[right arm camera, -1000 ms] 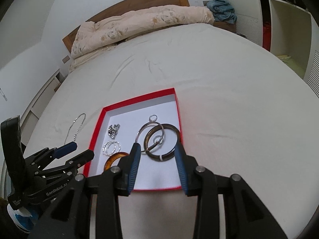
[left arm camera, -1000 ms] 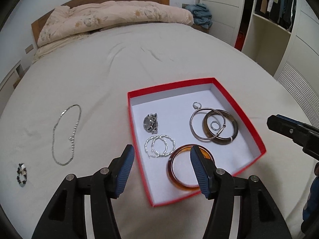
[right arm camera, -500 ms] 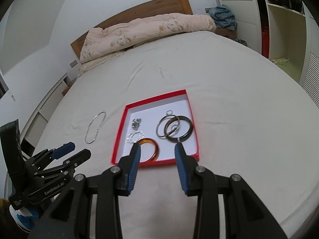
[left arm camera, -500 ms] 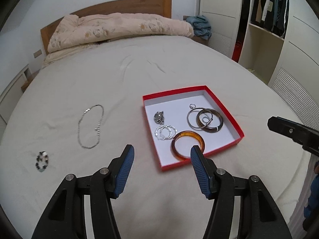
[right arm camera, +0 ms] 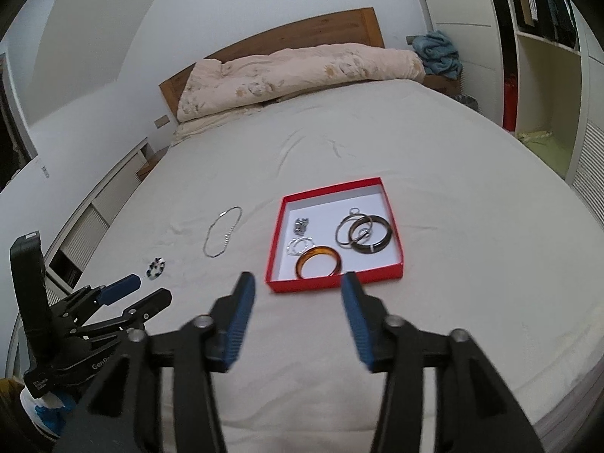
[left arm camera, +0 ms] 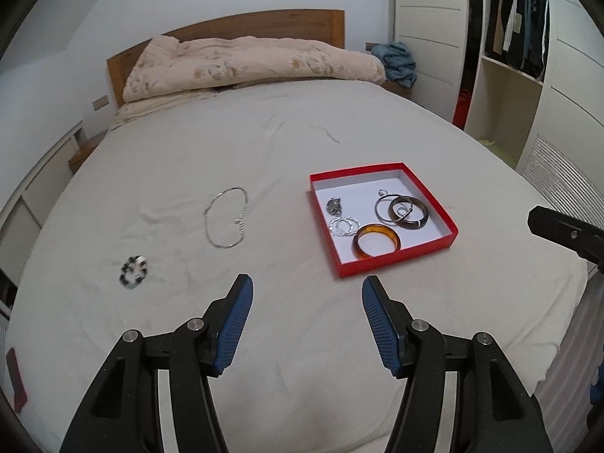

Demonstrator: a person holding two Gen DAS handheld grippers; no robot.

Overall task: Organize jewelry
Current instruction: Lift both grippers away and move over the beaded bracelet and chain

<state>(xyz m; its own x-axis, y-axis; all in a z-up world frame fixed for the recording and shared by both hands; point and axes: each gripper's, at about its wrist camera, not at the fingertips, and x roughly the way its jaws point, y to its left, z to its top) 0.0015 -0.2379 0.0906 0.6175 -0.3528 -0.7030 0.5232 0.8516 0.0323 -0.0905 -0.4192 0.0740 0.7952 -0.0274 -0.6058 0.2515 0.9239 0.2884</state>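
The left gripper [left arm camera: 305, 294] hangs above the bed [left arm camera: 188, 143] with its blue-padded fingers spread wide and nothing between them, and the right gripper [right arm camera: 296, 294] is likewise spread and empty over the near part of the sheet. In the left wrist view a shallow red box [left arm camera: 396, 255] with a white floor sits on the sheet at about 1 o'clock from the left gripper; inside it lie an amber bangle [left arm camera: 376, 241] near the front wall, a dark brown bangle [left arm camera: 409, 213] overlapping a thin silver bangle [left arm camera: 389, 207] at the right, a pair of silver hoop earrings [left arm camera: 344, 225] at the left, and a small metal clump [left arm camera: 334, 205] behind them. Outside the box, at 11 o'clock, a silver chain necklace [left arm camera: 226, 222] lies in a loose loop on the sheet, and further to 10 o'clock rests a black-and-white beaded bracelet [left arm camera: 133, 266]. A rolled quilt [left arm camera: 249, 64] lies against the wooden headboard [left arm camera: 264, 22]
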